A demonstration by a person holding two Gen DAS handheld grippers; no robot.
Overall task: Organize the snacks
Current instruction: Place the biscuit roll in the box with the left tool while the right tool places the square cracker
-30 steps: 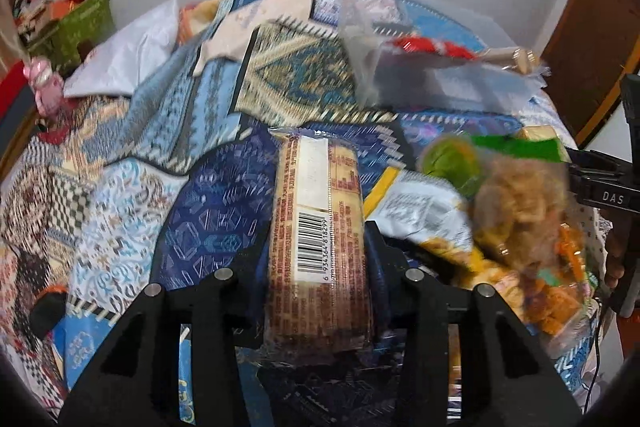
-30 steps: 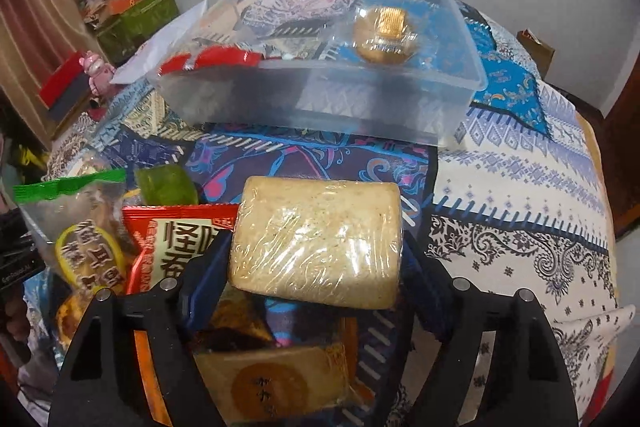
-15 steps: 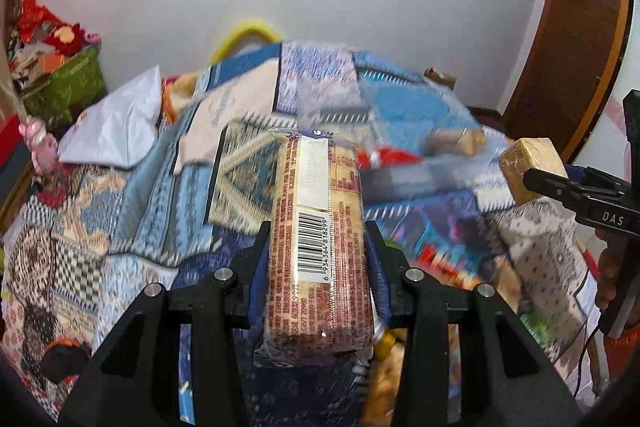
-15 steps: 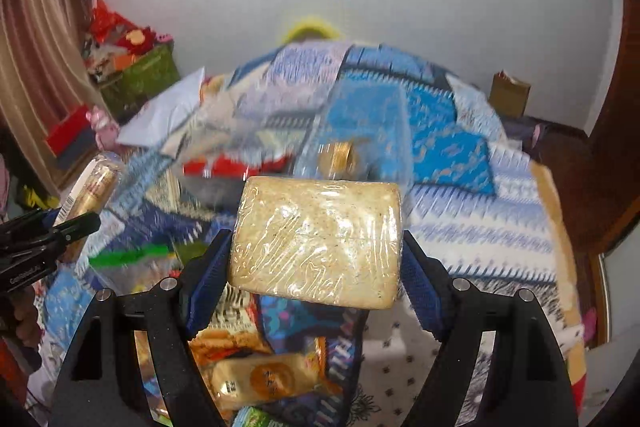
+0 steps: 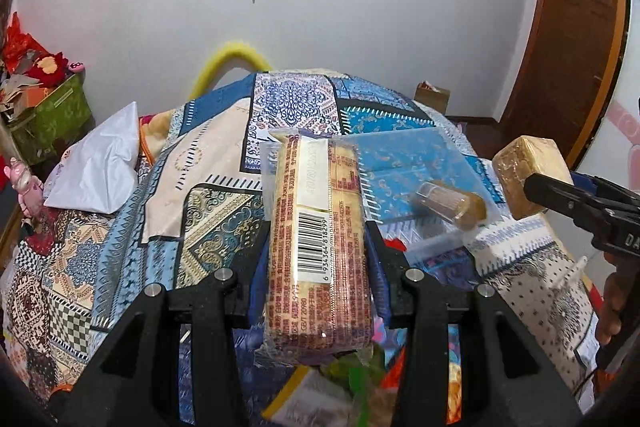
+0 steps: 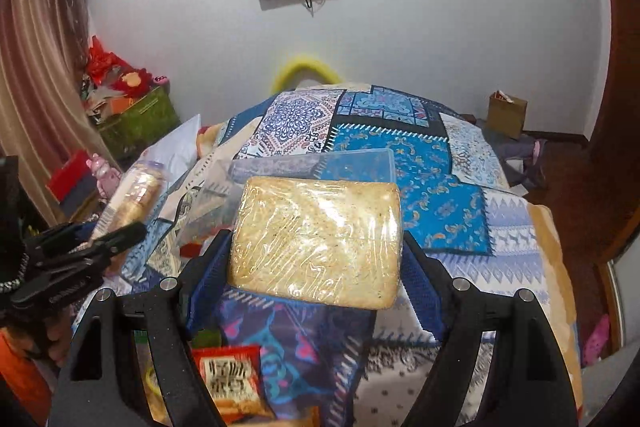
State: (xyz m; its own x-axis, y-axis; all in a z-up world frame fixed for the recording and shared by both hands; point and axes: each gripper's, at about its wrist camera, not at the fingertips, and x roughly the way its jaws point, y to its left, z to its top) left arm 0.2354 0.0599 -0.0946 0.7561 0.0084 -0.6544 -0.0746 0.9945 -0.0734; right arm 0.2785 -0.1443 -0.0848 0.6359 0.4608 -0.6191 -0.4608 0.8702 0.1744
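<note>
My left gripper (image 5: 316, 239) is shut on a long biscuit packet (image 5: 316, 187) with a barcode, held lengthwise above the patchwork bedspread (image 5: 120, 227). My right gripper (image 6: 314, 247) is shut on a yellowish cake block (image 6: 316, 227) in clear film, gripped by its two short ends. Each view shows the other gripper from the side with its snack: the block (image 5: 528, 175) at the right, the packet (image 6: 132, 195) at the left. Beyond both lies a clear plastic box (image 5: 420, 155), also seen as a box (image 6: 320, 165), with a round biscuit pack (image 5: 452, 205) inside.
Loose snack bags lie under the grippers, among them a red bag (image 6: 228, 375). A white bag (image 5: 96, 163) and a green bin (image 5: 52, 115) sit at the left. A paper bag (image 6: 506, 115) stands on the floor by the far wall.
Both grippers have risen with their snacks still held. The loose snack bags have dropped to the bottom of both views, and the wall with its screens has come into sight.
</note>
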